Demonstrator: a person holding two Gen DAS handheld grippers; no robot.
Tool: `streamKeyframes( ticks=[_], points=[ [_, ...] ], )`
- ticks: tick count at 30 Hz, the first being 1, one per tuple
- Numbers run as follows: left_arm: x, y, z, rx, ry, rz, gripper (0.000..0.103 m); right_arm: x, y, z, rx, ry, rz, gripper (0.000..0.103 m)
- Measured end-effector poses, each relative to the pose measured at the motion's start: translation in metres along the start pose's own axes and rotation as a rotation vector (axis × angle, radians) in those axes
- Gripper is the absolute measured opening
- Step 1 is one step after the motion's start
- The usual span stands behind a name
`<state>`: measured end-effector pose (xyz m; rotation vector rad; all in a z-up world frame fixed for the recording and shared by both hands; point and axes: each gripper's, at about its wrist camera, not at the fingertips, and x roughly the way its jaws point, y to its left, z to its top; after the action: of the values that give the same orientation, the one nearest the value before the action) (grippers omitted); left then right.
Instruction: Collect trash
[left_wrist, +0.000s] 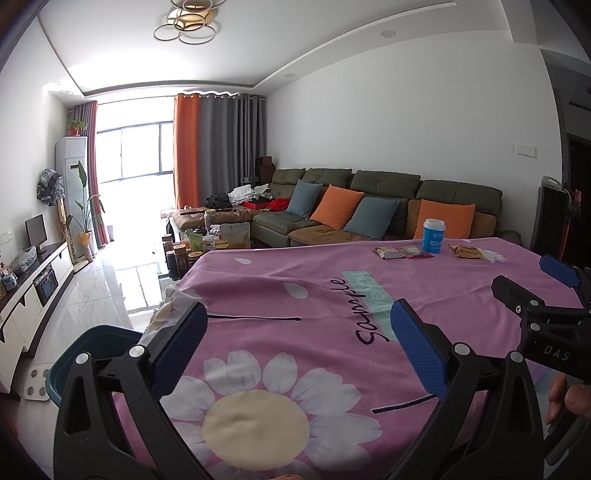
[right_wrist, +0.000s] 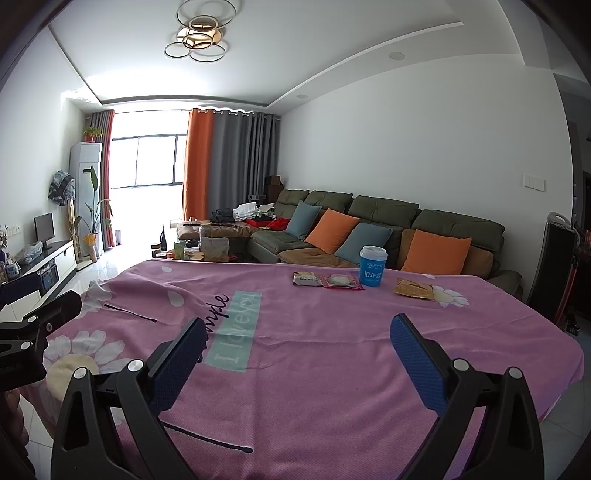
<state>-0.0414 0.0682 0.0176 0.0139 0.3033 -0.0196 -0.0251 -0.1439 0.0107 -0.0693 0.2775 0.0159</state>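
1. Left gripper (left_wrist: 297, 323) spread wide, holding nothing, above pink flowered tablecloth (left_wrist: 295, 295).
2. Right gripper (right_wrist: 297, 338) likewise wide, nothing between the blue pads.
3. Far on the cloth: blue cup (right_wrist: 373, 266), three snack wrappers (right_wrist: 327, 280) flat around it.
4. Teal bin (left_wrist: 92, 350) beside table's left edge.

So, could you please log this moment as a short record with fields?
surface: table under a pink floral cloth
trash: three flat wrappers, brown, red, orange, near the far edge
cup: blue paper cup, upright among them
bin: teal bin, off the table's left corner
left gripper: open, empty
right gripper: open, empty
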Motion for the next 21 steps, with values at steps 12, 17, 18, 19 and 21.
streamKeyframes(
  ticks=[12,17,18,19,21],
  points=[
    [-0.0017,0.0016,-0.0008,-0.008,-0.004,-0.005,0.098,-0.0010,-0.0003,-0.0001,-0.001,0.004,0.001,0.096],
    [-0.0026,0.0012,-0.0002,-0.008,-0.008,-0.004,0.098,-0.0018,0.0001,-0.0005,0.000,0.007,0.003,0.096],
    [-0.0027,0.0014,-0.0003,-0.009,-0.010,-0.003,0.098,-0.0016,0.0002,-0.0006,0.000,0.007,0.002,0.096],
    [-0.0028,0.0018,-0.0005,-0.010,-0.011,-0.005,0.098,-0.0017,0.0000,-0.0007,0.002,0.006,0.002,0.096],
    [-0.0033,0.0023,-0.0002,-0.013,-0.014,-0.002,0.098,-0.0015,0.0000,-0.0013,0.004,0.008,0.002,0.096]
  ],
)
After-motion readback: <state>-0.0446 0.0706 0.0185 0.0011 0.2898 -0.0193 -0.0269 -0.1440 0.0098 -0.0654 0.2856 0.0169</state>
